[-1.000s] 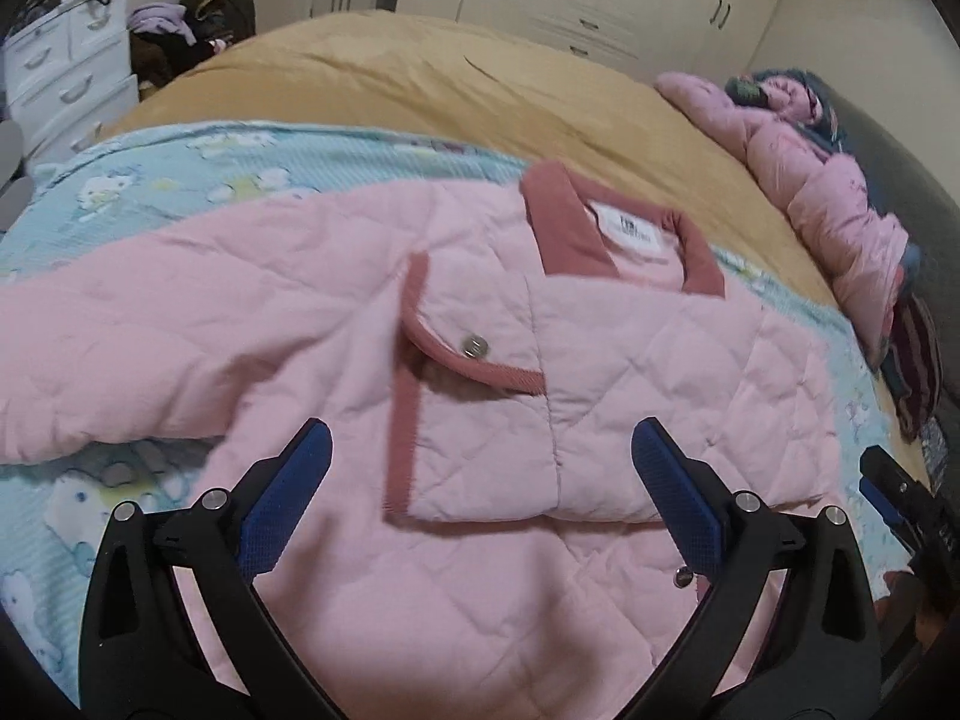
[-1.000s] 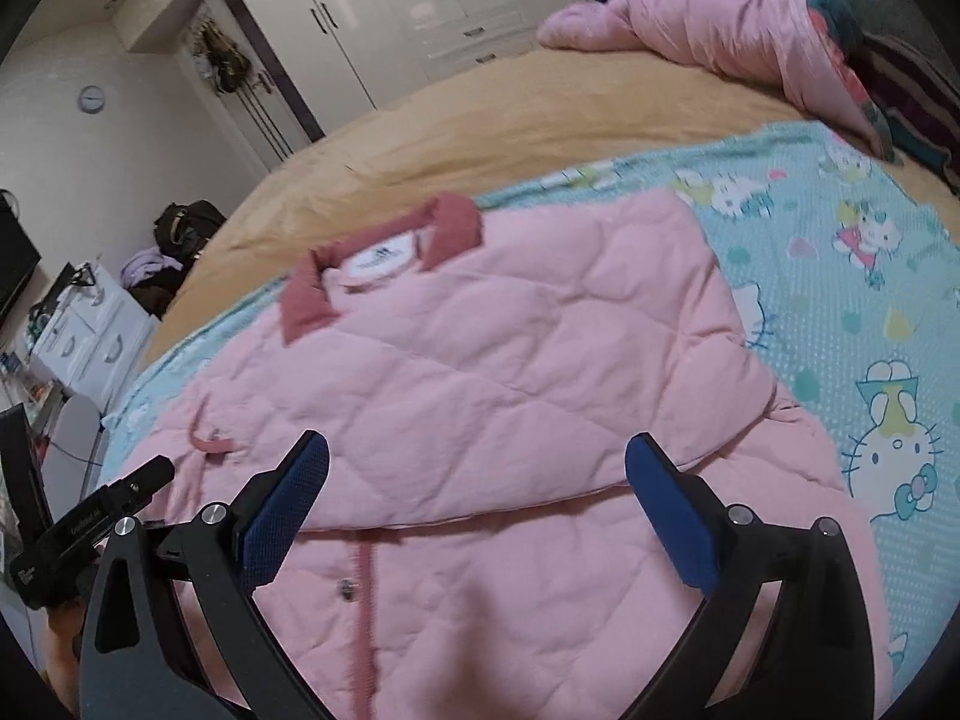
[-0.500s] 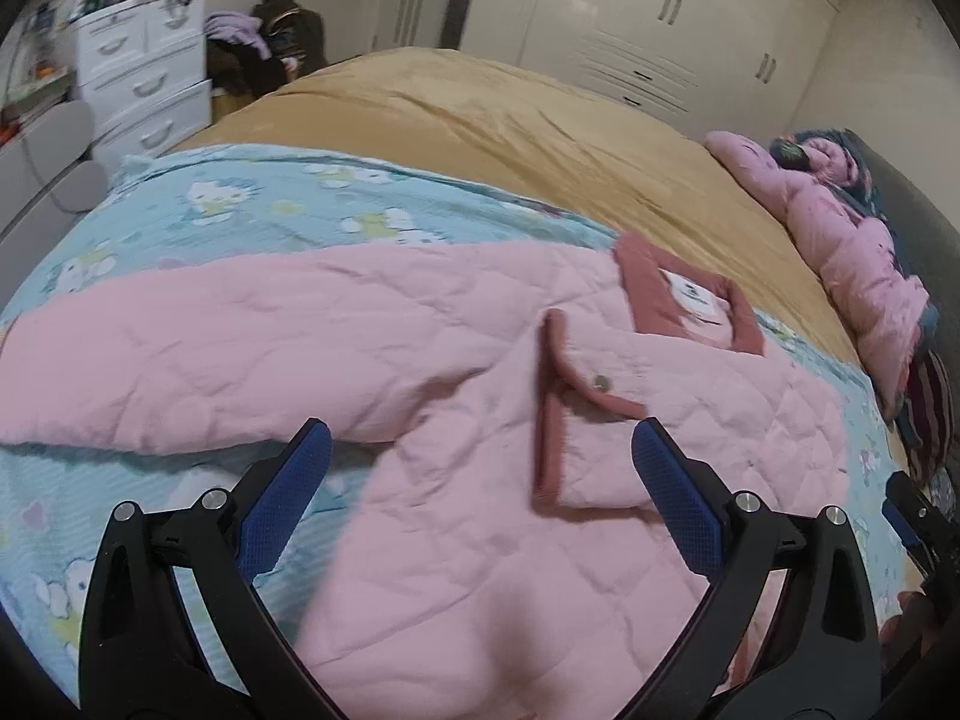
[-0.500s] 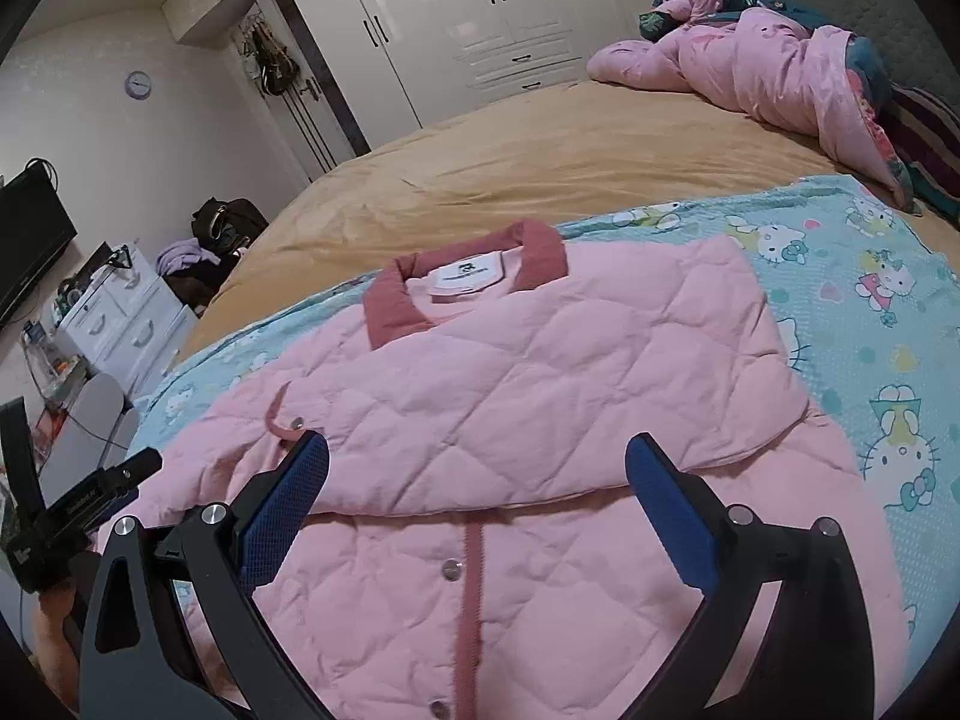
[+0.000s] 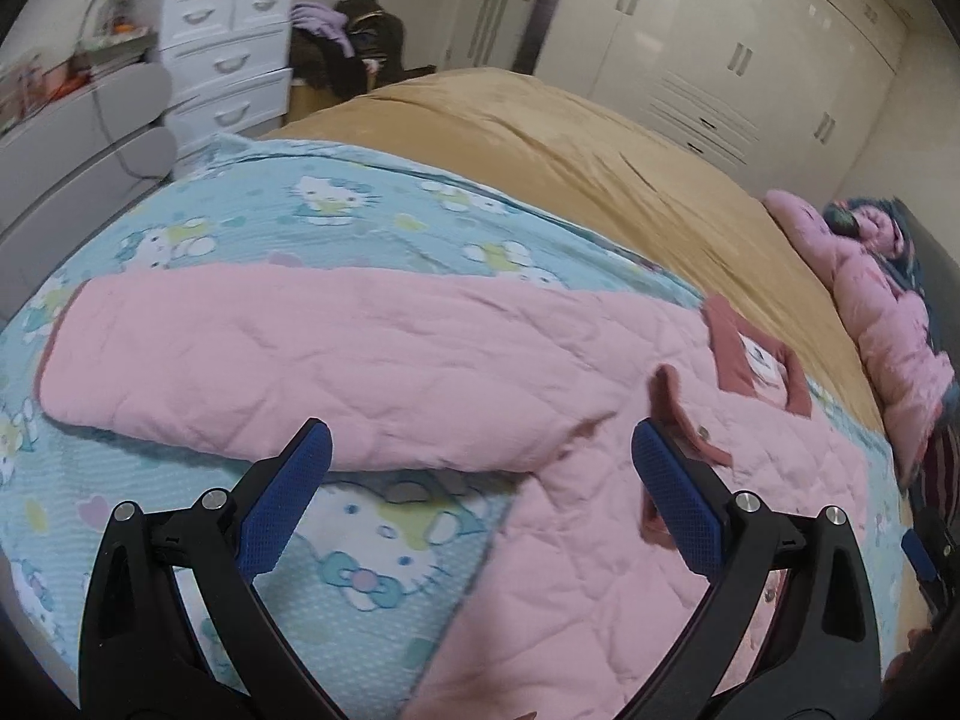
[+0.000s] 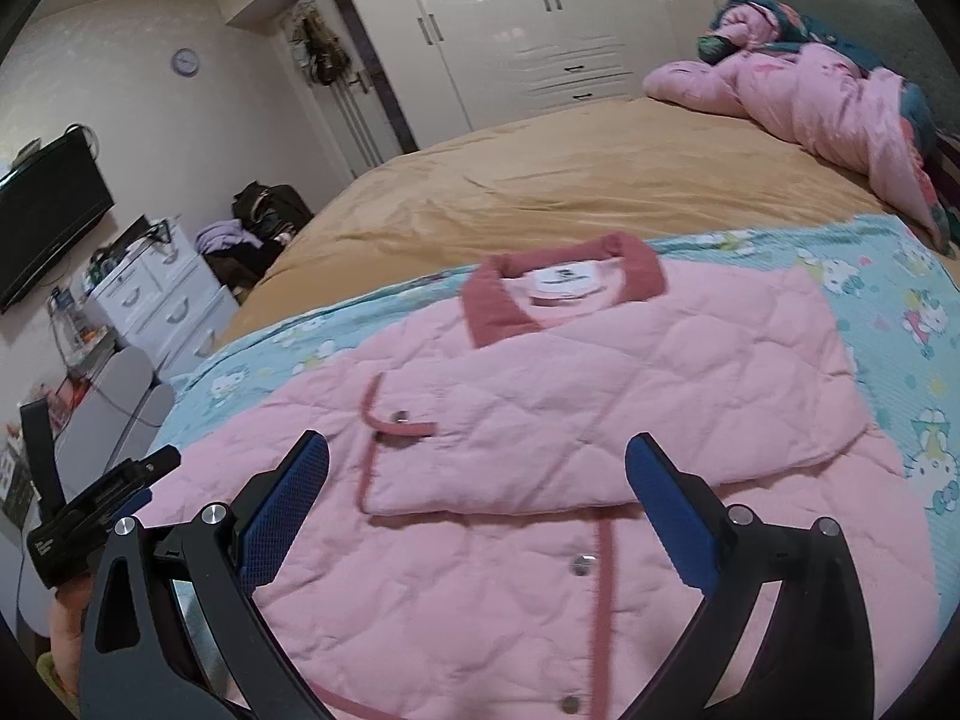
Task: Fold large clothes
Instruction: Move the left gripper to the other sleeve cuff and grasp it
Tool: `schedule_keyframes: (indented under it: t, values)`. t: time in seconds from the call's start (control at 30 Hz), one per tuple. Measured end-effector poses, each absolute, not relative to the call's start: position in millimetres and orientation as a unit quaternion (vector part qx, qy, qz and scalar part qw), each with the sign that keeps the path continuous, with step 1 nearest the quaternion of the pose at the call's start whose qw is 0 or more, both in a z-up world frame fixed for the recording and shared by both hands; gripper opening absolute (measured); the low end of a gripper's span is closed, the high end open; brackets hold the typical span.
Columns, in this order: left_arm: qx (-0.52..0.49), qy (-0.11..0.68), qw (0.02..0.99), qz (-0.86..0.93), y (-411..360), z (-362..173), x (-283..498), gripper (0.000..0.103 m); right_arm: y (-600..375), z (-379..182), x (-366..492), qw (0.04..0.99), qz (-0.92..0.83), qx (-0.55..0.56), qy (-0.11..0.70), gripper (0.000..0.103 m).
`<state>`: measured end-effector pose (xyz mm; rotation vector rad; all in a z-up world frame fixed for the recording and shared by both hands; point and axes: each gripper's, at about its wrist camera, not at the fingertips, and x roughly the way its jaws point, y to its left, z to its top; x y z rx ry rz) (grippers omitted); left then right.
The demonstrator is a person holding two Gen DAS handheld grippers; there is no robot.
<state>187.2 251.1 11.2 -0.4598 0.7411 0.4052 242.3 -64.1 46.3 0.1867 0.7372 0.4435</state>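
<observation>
Bed (image 6: 540, 180) fills both views: tan cover at the far side, blue cartoon-cat sheet (image 5: 336, 546) over the near part. White wardrobe (image 6: 540, 24) behind it, white drawer unit (image 5: 225, 60) off to the left, crumpled pink quilt (image 6: 828, 96) heaped at the far right end of the bed.

Pink quilted jacket (image 6: 540, 420) lies flat on the blue sheet, collar (image 6: 564, 294) away from the cameras, snap placket running toward the near edge. Its right-hand side is folded in over the front, the folded panel ending at the dark-pink trim near the centre snaps. Left sleeve (image 5: 312, 360) is stretched straight out to the left across the sheet, cuff at the far left, lying flat.

Left gripper (image 5: 480, 480): jaws wide apart, nothing between them. Blue pads (image 5: 282, 510) hang above the sheet and the sleeve's lower edge; can't see any contact with the cloth. Left view is motion-blurred toward the collar.

Right gripper (image 6: 477, 483): jaws also wide apart, empty, hovering over the jacket front just below the folded panel. No visible contact with the fabric.

Left gripper's body also shows at the left edge of the right wrist view, beside the jacket, held in a hand (image 6: 63, 630).
</observation>
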Motion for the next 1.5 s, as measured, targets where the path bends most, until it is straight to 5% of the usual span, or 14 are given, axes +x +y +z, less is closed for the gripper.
schedule_keyframes:
  t: [0.97,1.5]
  values:
    - [-0.304,0.328,0.828,0.340,380.3,0.0,114.6,0.094,137.3,58.4,206.0,0.863,0.355,-0.037,0.357,0.099]
    - [-0.449,0.334,0.758,0.336,434.5,-54.8,83.8,0.094,196.3,38.1,201.7,0.829,0.404,-0.077,0.378,0.099]
